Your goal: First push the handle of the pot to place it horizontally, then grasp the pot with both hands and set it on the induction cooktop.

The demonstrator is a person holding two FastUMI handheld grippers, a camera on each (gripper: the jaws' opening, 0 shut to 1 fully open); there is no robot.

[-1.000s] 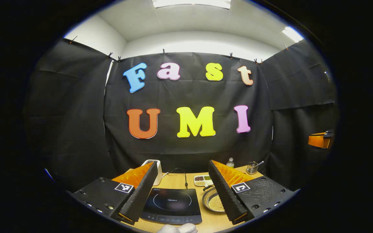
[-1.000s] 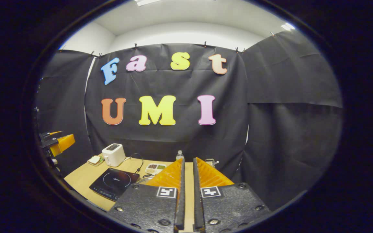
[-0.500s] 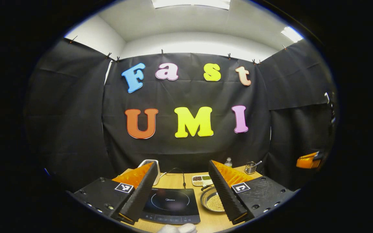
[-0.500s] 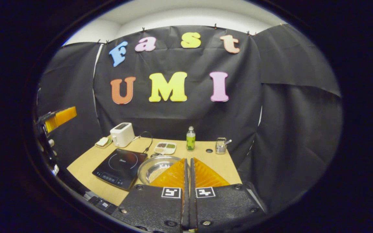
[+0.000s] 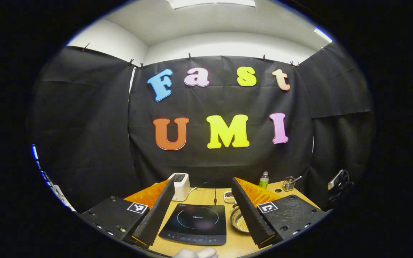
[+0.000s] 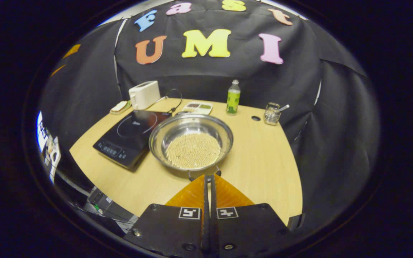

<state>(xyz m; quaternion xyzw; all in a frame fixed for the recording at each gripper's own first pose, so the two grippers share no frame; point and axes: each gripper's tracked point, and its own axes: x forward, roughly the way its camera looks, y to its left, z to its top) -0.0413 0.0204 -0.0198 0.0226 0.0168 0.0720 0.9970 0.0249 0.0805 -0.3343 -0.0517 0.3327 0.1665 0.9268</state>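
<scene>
Since 0.5 s ago the right gripper (image 6: 208, 176) has tipped down toward the table (image 6: 264, 168), so the pot now sits far bigger in the right gripper view; the left gripper view has shifted only slightly.

Right gripper: fingers pressed together, nothing between them, tips just short of the pot's near handle (image 6: 203, 175); can't tell if touching. Pot (image 6: 191, 140), steel w/ a bed of pale grains, stands on the table just right of the induction cooktop (image 6: 129, 133), rim near the cooktop's edge, not on it.

Left gripper (image 5: 203, 190): fingers spread wide, empty, held above the near table edge, framing the cooktop (image 5: 195, 224); pot (image 5: 240, 222) peeks beside its right finger.

Farther back: toaster (image 6: 144, 94) behind the cooktop, sectioned tray (image 6: 198, 106), green bottle (image 6: 233, 97), small mesh holder (image 6: 272, 113).
</scene>
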